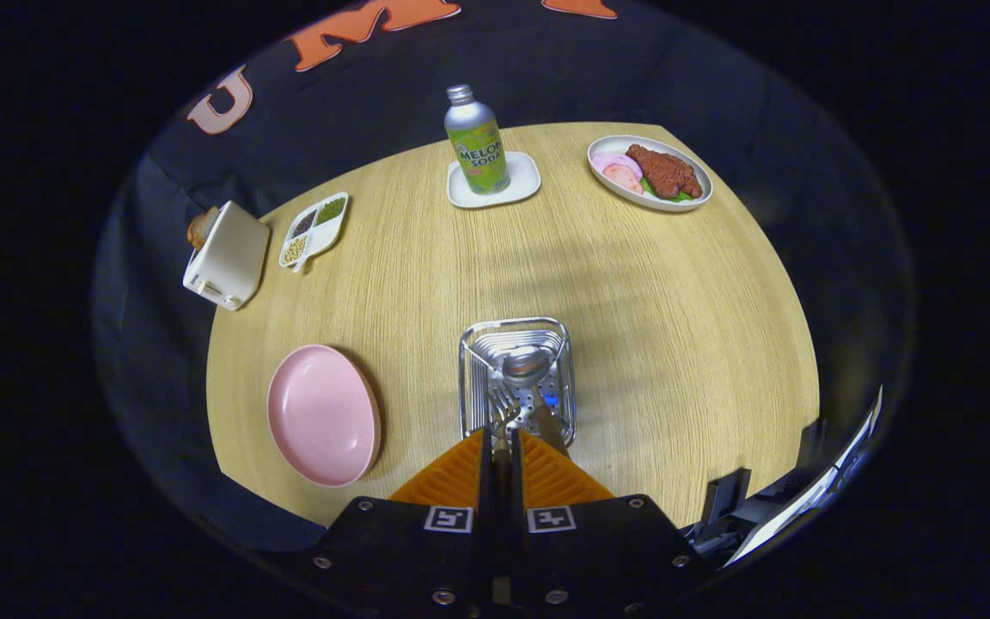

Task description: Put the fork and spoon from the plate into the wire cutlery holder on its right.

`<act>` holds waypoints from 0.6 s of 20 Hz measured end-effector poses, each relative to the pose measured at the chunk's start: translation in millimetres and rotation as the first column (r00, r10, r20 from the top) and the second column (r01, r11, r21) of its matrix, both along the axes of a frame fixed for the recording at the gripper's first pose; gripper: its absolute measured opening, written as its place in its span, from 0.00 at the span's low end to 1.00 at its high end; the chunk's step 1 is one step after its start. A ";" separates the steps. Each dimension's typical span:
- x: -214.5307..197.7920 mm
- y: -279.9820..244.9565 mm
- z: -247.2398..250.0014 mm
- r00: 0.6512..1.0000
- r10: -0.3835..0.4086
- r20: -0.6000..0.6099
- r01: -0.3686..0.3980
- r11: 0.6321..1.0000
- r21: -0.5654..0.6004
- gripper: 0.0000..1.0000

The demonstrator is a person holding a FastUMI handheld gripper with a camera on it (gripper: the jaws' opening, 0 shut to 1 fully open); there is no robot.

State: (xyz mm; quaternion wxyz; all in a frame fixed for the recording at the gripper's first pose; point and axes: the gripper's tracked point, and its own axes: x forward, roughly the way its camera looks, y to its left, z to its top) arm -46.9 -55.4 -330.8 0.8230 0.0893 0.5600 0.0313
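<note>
Pinching slim metal fork (504,411) between fingers (469,468).

Pale wood-grain surface (675,327) carrying a plain pink plate (323,414), a silver wire cutlery holder (471,378), a green-and-silver bottle (477,142) on a white coaster (521,185), and a cream toaster (229,254); all are showing matte tones.

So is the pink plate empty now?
Yes, empty. The pink plate shows only bare surface; the spoon lies in the wire cutlery holder, and the tongs grip the fork above it.
</note>
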 end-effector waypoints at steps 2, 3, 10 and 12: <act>18.5 -2.2 14.9 0.996 -0.018 0.089 0.018 1.000 -0.003 0.09; 29.3 -4.5 24.7 0.989 -0.033 0.144 0.034 0.999 -0.007 0.10; 93.6 -12.0 139.2 0.816 -0.109 0.568 0.114 0.993 0.027 0.31; 101.3 -10.7 176.2 0.745 -0.108 0.658 0.117 0.993 0.031 0.46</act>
